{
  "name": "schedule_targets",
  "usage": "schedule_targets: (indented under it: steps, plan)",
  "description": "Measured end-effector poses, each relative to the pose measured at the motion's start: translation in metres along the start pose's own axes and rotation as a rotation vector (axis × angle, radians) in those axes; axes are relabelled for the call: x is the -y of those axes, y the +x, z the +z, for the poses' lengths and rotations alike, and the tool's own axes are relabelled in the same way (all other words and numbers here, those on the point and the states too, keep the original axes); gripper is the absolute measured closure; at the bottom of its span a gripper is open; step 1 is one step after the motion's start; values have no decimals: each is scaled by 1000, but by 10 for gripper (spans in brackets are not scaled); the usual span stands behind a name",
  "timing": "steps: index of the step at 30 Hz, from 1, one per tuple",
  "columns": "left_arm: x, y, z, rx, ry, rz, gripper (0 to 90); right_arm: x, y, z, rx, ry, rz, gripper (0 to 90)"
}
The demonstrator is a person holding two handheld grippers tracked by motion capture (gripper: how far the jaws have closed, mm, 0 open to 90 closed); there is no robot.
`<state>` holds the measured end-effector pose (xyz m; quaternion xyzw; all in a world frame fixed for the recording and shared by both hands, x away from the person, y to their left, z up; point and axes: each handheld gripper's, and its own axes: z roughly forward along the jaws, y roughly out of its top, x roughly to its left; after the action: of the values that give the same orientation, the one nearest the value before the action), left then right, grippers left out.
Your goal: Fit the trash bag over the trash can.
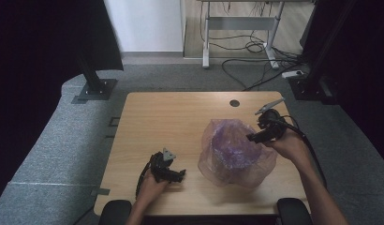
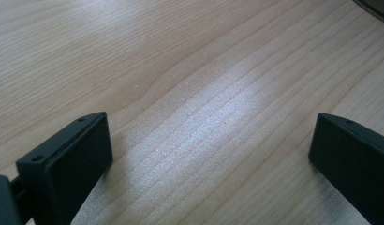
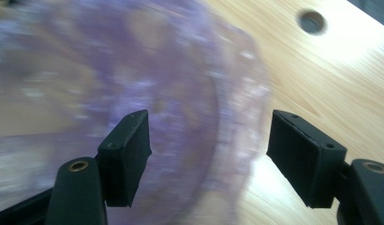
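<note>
A crumpled see-through purple plastic bag [image 1: 234, 152] lies on the right half of the wooden table [image 1: 171, 122]. My right gripper [image 1: 253, 137] hovers at the bag's upper right edge, jaws open. In the right gripper view the bag [image 3: 134, 70] is blurred, with its edge between the open jaws of the right gripper [image 3: 209, 154]. My left gripper [image 1: 178, 176] rests low on the table near the front edge, left of the bag. In the left gripper view its jaws stand wide apart over bare wood, with nothing between them [image 2: 211, 154].
A round cable hole [image 1: 234, 103] sits near the table's far edge, and the same cable hole [image 3: 312, 21] appears in the right gripper view. Grey carpet surrounds the table. Black stand bases [image 1: 94, 89] and a desk frame with cables [image 1: 255, 47] stand beyond it.
</note>
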<state>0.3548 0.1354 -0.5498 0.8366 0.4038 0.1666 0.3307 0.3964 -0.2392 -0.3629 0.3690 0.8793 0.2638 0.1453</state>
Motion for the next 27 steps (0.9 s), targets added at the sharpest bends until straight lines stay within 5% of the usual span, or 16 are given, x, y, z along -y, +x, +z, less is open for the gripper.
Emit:
schedule_targets:
  steps: [7, 11, 19, 21, 27]
  plan:
    - [0, 0, 0, 0, 0, 0, 0, -12, 45, 14, -173, 13, -104, 298]
    - [0, 0, 0, 0, 0, 0, 0, -23, 63, 36, -209, 48, -141, 301]
    - [0, 0, 0, 0, 0, -1, 0, -30, 77, 94, -226, 279, -186, 324]
    - [0, 0, 0, 0, 0, 0, 0, -30, 76, 91, -201, 248, -204, 295]
    - [0, 0, 0, 0, 0, -1, 0, -33, 60, 48, -179, 122, -159, 282]
